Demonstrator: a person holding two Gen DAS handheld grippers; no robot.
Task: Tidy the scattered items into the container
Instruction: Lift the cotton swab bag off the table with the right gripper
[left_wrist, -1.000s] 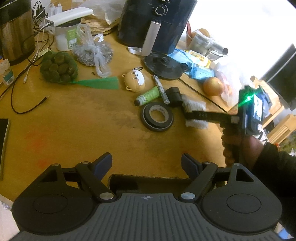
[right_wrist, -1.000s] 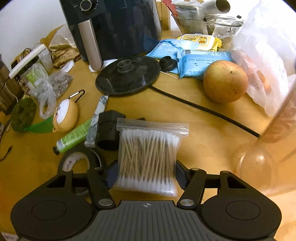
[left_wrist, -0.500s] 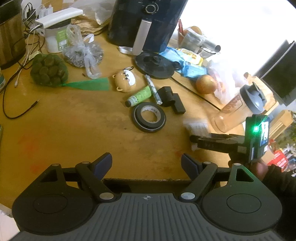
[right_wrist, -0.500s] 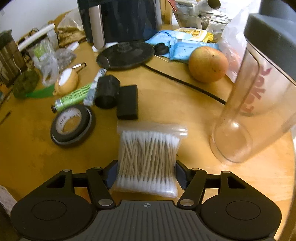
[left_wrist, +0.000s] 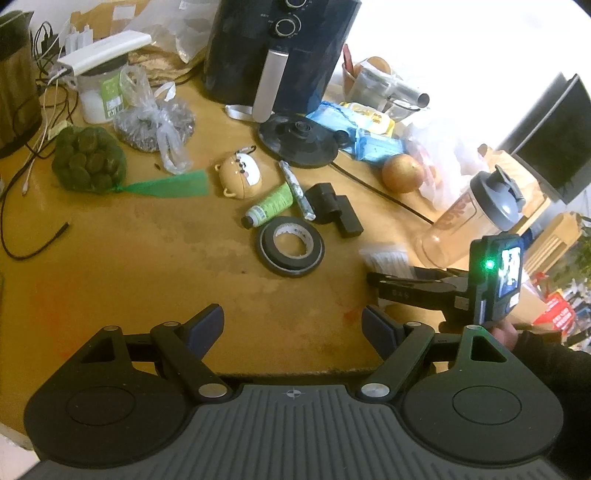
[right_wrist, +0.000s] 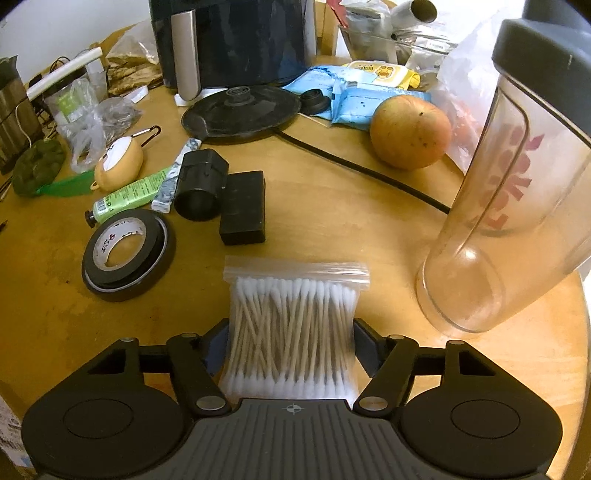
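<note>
We hold the bag of cotton swabs (right_wrist: 291, 325) pinched in our right gripper (right_wrist: 290, 347), swabs lengthwise along the fingers, just beside the shaker bottle (right_wrist: 517, 206). Our left gripper (left_wrist: 293, 326), farther from the bottle, hangs spread and empty.

The right gripper (right_wrist: 291, 345), with the clear zip bag of cotton swabs (right_wrist: 293, 325) clamped between its jaws, now sits back near the edge of the round wooden bench (right_wrist: 332, 206), well clear of the black tape roll (right_wrist: 127, 254) and black block (right_wrist: 243, 206) it hung over a second ago. The clear shaker bottle with a grey lid (right_wrist: 517, 192) now stands close on its right. From the left wrist view, the right gripper (left_wrist: 384, 273) appears lower and nearer.
</note>
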